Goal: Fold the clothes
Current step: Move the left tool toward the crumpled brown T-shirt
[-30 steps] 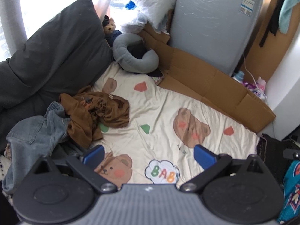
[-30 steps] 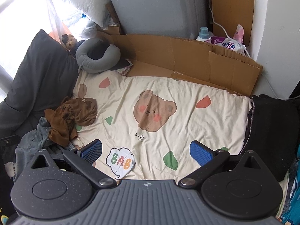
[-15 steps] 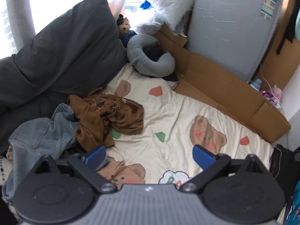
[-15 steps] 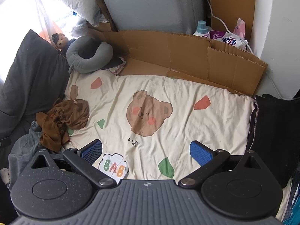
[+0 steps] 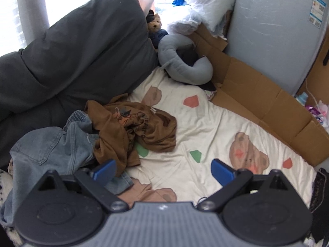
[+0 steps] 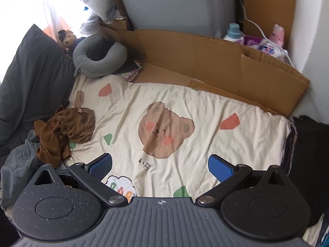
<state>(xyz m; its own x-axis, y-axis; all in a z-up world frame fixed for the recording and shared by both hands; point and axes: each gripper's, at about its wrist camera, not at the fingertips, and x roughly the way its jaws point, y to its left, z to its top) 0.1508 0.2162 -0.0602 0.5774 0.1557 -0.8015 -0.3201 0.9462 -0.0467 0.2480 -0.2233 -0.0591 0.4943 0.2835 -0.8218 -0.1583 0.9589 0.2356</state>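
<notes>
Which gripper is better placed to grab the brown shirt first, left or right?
Left. The left gripper is open right at the crumpled brown shirt, one fingertip beside its hem. The right gripper, also open, hangs over bare bedsheet, with the shirt off to its far left.

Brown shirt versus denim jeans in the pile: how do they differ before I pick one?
The brown shirt is thin, rust-brown fabric with a printed graphic showing; the denim jeans are thicker, faded blue, with a stitched pocket visible. The shirt lies on top, spilling onto the bear-print blanket; the jeans sit partly beneath it, against the dark cushion. Both are crumpled and unfolded, and neither is gripped.
</notes>
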